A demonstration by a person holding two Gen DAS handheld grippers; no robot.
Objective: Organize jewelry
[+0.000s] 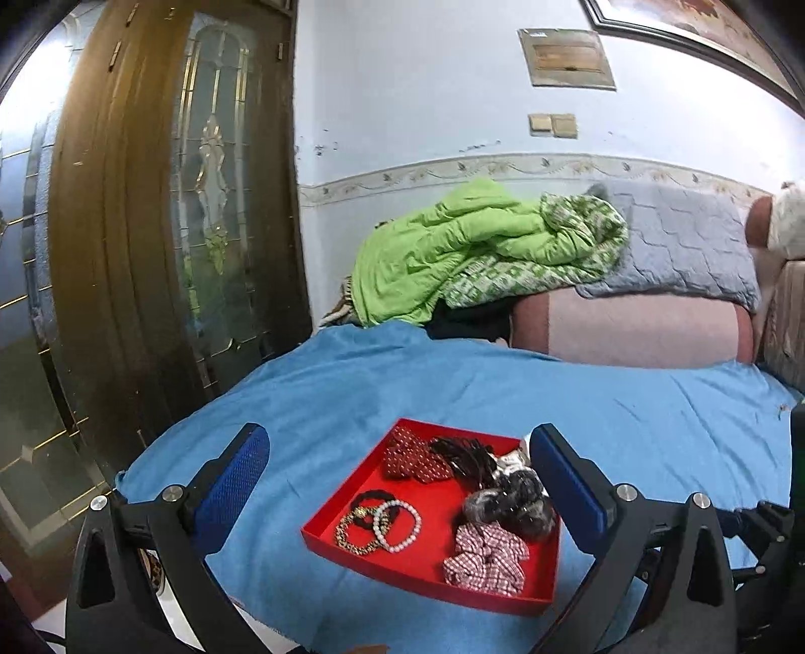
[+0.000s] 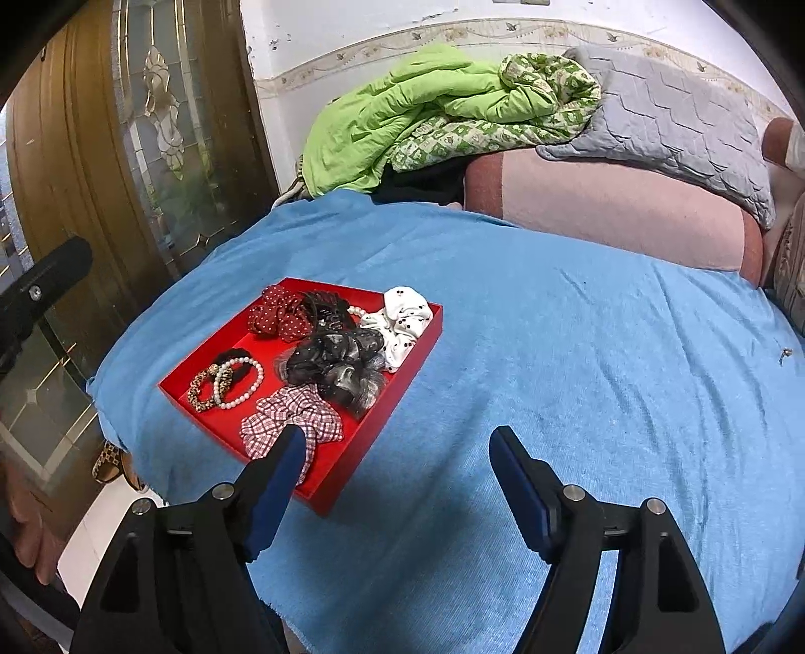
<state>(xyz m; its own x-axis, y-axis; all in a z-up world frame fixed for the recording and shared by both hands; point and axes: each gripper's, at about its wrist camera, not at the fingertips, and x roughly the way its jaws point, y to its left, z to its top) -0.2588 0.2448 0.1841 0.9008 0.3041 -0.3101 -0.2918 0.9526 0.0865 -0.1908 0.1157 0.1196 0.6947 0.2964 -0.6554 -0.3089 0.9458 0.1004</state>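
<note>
A red tray [image 2: 402, 397] sits on a bed covered by a blue sheet [image 2: 578, 352], close to the bed's left edge and near its front corner. Only the right wrist view shows the white dotted scrunchie [image 2: 402, 322] in the tray's far right corner; in the left wrist view the finger of the left tool [image 1: 400, 470] hides that corner. The left view alone takes in the wall switches [image 1: 552, 125] and a picture frame [image 1: 689, 30] above the bed.

Inside the tray lie a red dotted bow [image 2: 275, 317] at the far side, a black claw clip [image 2: 324, 307] beside it, a grey-black scrunchie [image 2: 337, 372] in the middle, a checked scrunchie [image 2: 289, 417] at the near side, and a pearl bracelet [image 2: 238, 382] touching a leopard-print bracelet [image 2: 204, 390] along the left wall.

The left tool is spread wide and holds nothing, with the tray framed between its fingers. The right tool [image 2: 397, 455] is also wide and holds nothing; its left finger overlaps the checked scrunchie and the tray's near corner, while the rest of the tray lies ahead to its left.
</note>
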